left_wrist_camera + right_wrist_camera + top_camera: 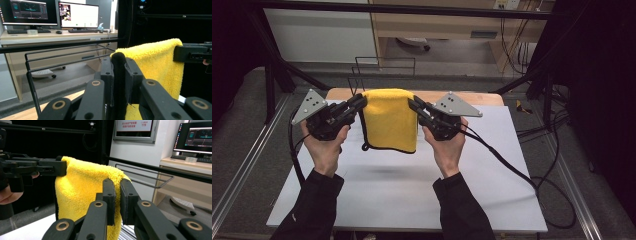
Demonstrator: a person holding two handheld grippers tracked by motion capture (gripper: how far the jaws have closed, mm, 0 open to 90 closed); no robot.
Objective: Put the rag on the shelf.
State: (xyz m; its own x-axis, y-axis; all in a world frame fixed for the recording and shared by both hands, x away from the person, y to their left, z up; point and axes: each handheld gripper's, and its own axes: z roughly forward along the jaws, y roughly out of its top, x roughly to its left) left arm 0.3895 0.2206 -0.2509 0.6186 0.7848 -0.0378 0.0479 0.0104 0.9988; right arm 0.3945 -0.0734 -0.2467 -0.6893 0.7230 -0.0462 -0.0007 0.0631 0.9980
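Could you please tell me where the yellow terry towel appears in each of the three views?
High view: the yellow terry towel hangs at centre, above the white table.
Left gripper view: centre to right, behind the left tool.
Right gripper view: centre-left, behind the right tool.
Shared landmark: the black wire rack.

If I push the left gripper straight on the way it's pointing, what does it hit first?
Probably the black wire rack. The left gripper, shut on the yellow towel, points past the table's far edge, where the rack stands. Depth is uncertain.
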